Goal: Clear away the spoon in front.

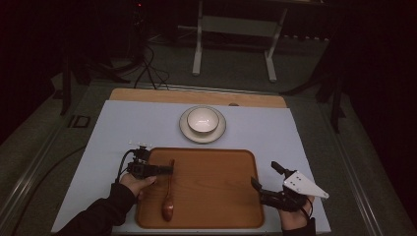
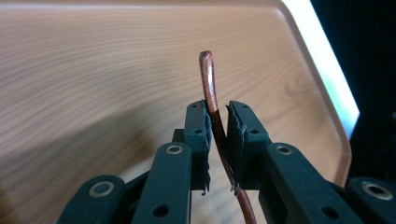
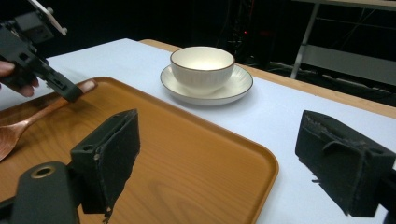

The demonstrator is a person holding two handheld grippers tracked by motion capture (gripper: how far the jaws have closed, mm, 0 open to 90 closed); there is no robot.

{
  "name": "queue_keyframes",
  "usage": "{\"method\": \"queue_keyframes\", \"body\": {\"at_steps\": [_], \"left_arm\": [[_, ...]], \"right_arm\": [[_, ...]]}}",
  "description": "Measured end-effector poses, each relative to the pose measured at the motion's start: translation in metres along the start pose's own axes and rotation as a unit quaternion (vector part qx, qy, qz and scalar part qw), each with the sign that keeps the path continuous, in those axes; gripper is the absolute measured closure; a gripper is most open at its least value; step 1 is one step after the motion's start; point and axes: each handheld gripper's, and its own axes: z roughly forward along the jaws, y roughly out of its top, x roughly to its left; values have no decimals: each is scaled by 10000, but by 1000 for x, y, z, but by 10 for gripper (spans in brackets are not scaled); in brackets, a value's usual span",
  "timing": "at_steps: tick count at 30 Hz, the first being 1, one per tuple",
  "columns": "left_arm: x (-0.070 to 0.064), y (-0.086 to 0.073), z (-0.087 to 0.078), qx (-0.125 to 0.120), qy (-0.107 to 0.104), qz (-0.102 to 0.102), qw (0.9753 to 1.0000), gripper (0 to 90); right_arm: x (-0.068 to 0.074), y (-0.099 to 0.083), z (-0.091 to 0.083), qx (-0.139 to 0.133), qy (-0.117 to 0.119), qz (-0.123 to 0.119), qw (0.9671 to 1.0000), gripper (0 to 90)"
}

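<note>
Two hand-held grippers frame our work at the rectangular brown wooden tray (image 1: 211,196), which we take as the landmark on the pale blue table top (image 1: 275,132). At the tray's near right corner we hold the right gripper (image 1: 266,175), its black jaws spread wide with nothing between them; the grey three-cornered plate rides on top of it, just off the tray's right rim. In the right gripper view the two padded jaws stand well apart, one over the tray's wood (image 3: 187,154) and the other beyond its rim over the table top (image 3: 275,121).

On the tray's left side lies the long reddish-brown wooden spoon (image 1: 168,194), its bowl toward the near edge and its thin handle running away from us. Our left gripper (image 1: 167,170) reaches in over the tray's left rim and has the handle between its jaws near the far end. In the left gripper view the jaws (image 2: 217,140) are narrow around the curved spoon handle (image 2: 211,88), one pad against it and the other just beside it, the handle tip standing out past them above the tray (image 2: 93,70).

Beyond the tray's far edge, apart from it, a cream round bowl (image 1: 202,119) sits on a matching cream saucer (image 1: 187,129).
</note>
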Motion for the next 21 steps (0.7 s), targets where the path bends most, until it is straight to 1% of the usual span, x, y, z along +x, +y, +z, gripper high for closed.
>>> {"method": "queue_keyframes", "body": {"at_steps": [3,5,6,7,8,10,11,12,13,14,15,16,17,18,19,20,21], "left_arm": [[2,-2,2,-49,67,-25,10000,767],[1,-3,3,-94,198,13,9998,740],[1,-3,3,-107,223,24,9997,740],[1,-3,3,-107,262,43,9996,711],[0,-3,3,-147,374,69,9992,707],[0,-3,3,-175,384,86,9991,688],[-1,-2,3,-180,438,123,9988,686],[-3,-2,3,-193,475,186,9985,657],[-4,-2,2,-189,475,220,9984,651],[-7,-2,2,-221,519,302,9980,651],[-7,-2,2,-221,519,302,9980,651],[-12,-2,1,-209,549,541,9968,651],[-15,-2,2,-207,598,641,9959,704],[-18,-2,2,-166,588,710,9956,712],[-20,-2,3,-129,581,758,9953,771],[-22,-2,4,-118,610,826,9946,788],[-23,-2,5,-66,568,817,9950,816]], "right_arm": [[-1,-1,0,11,11,32,10000,138],[-1,-1,0,8,21,48,10000,138],[-1,0,0,13,29,48,10000,138],[-1,-1,1,13,33,48,10000,138],[0,-1,1,14,34,43,10000,138],[0,-1,1,15,43,40,10000,138],[0,0,1,16,49,41,10000,139],[0,0,1,15,52,33,10000,138],[0,0,1,16,52,32,10000,138],[0,0,1,17,54,32,10000,138],[0,0,1,17,54,32,10000,138],[0,0,1,15,58,29,10000,138],[0,0,1,15,61,33,10000,138],[0,0,1,16,63,34,10000,138],[0,0,1,19,63,30,10000,139],[0,0,1,18,67,30,10000,139],[0,0,1,21,67,28,10000,139]]}}
